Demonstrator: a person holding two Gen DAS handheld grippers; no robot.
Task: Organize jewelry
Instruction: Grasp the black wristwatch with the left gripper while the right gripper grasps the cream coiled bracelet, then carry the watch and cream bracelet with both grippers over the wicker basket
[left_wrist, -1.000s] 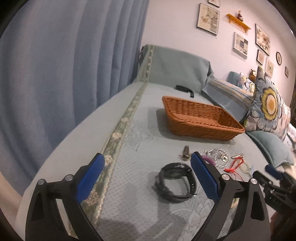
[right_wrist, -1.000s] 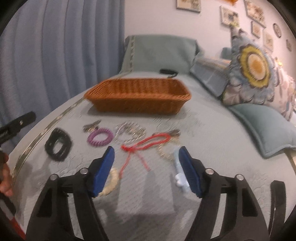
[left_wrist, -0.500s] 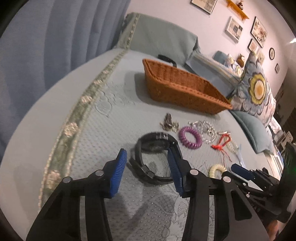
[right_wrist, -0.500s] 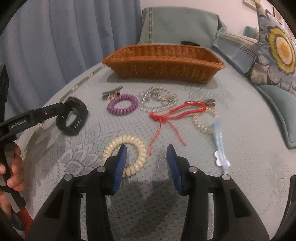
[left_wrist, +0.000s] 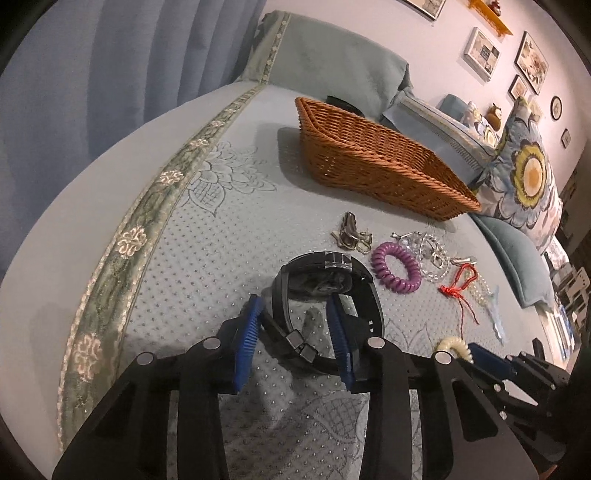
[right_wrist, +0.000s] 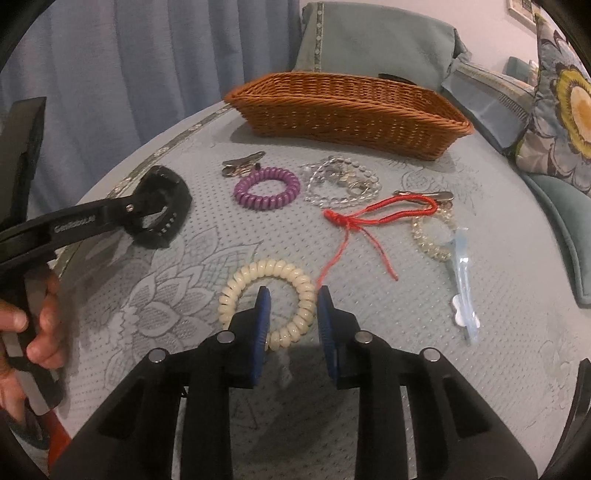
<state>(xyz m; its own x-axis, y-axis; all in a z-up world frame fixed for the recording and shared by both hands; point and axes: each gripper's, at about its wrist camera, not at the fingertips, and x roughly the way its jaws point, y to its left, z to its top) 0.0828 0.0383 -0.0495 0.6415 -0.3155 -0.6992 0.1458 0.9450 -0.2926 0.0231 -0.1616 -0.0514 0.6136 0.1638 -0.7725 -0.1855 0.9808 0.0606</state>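
Jewelry lies on a pale green bedspread in front of a brown wicker basket (left_wrist: 373, 155), which also shows in the right wrist view (right_wrist: 347, 110). My left gripper (left_wrist: 293, 306) is open, its blue pads straddling the near strap of a black watch (left_wrist: 325, 273). My right gripper (right_wrist: 290, 295) is open, its pads straddling the near right side of a cream coil bracelet (right_wrist: 267, 295). Farther off lie a purple coil bracelet (right_wrist: 266, 188), a clear bead chain (right_wrist: 340, 181), a red cord (right_wrist: 373, 218), a metal hair clip (right_wrist: 242, 166) and a clear blue clip (right_wrist: 463, 284).
A blue curtain (left_wrist: 110, 66) hangs at the left past the bed's edge. Floral and teal cushions (left_wrist: 528, 177) sit at the right behind the basket. The bedspread's embroidered green border (left_wrist: 140, 229) runs along the left side.
Both grippers have moved forward and down and narrowed: the left now straddles the watch strap, the right now straddles the cream coil bracelet.
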